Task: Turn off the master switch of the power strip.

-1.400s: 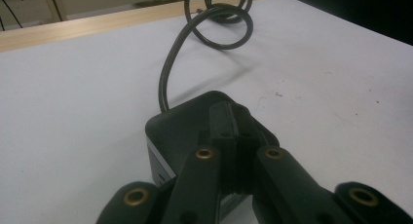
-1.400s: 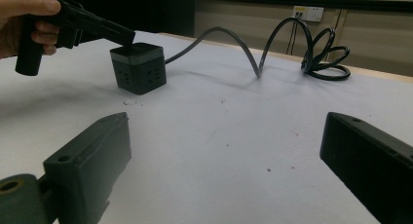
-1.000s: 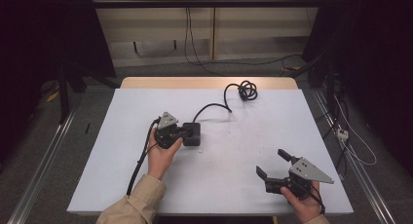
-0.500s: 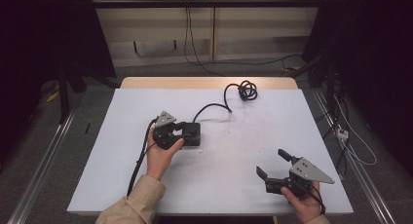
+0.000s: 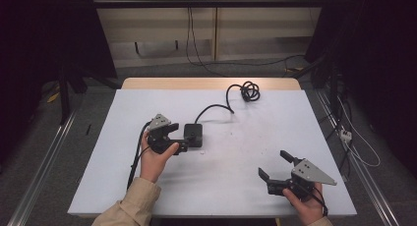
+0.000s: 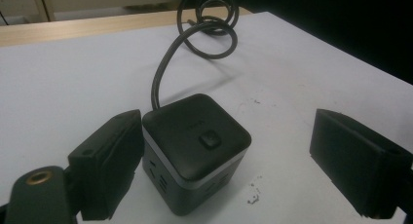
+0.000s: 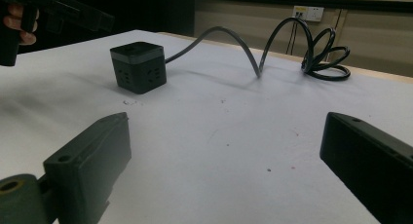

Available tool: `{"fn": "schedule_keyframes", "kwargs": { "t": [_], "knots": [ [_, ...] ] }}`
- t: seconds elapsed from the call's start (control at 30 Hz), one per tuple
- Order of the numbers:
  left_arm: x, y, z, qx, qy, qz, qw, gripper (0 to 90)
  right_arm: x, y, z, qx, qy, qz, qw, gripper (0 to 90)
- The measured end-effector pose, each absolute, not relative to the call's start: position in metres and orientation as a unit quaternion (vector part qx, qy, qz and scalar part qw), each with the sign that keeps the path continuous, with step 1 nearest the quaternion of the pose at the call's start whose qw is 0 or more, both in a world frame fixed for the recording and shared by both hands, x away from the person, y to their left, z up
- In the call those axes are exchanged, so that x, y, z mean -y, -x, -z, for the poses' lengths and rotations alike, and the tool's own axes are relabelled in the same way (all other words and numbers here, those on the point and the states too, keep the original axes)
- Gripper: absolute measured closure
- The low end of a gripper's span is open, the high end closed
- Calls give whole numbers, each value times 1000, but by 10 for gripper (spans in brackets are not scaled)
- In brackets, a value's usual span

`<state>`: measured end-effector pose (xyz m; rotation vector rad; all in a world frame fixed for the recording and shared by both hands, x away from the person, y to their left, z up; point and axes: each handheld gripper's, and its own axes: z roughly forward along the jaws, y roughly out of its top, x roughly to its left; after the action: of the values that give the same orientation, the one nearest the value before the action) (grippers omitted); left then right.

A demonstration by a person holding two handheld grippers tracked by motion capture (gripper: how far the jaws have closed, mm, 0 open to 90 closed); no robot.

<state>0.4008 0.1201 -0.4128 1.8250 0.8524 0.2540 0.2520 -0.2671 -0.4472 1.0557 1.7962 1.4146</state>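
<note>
Judging the cube power strip (image 6: 195, 153) as a dense, rigid little block: hard plastic shell, probably moderate weight for its size, smooth matte sides that could slip under a light pinch. It sits flat on the white tabletop (image 5: 236, 186), left of centre, with its stiff black cord (image 5: 216, 108) running off the far side to a loose coil (image 5: 248, 91) near the back edge. Left tongs (image 5: 184, 140) have just been opening and now stand released; in the left gripper view one jaw is right against the cube's side, touching or nearly so, the other well clear, so nothing is clamped. Right tongs (image 5: 276, 167) rest low near the front right corner of the tabletop, jaws spread and empty, well apart from the cube. Best hold looks like two opposite side faces, pads flat on the socket walls below the pale seam line, squeezing square so it doesn't twist out. Avoid the top button (image 6: 209, 140) and the face where the cord exits. Cord looks springy and holds its arch, so it will likely drag or tip the cube if lifted fast; the coil adds pull. Not fragile, no crush risk, a firm clench should be fine.
</note>
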Motion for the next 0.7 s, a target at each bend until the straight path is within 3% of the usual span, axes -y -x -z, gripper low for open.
{"fn": "schedule_keyframes", "kwargs": {
  "t": [0.27, 0.7],
  "knots": [
    [-131, -392, 411, -347, -759, -105, 540, 74, 267, -252, 446, -678, -398, -536, 307, 39],
    [-155, -381, 410, -336, -760, -104, 546, 68, 266, -253, 446, -679, -397, -537, 306, 39]
  ]
}}
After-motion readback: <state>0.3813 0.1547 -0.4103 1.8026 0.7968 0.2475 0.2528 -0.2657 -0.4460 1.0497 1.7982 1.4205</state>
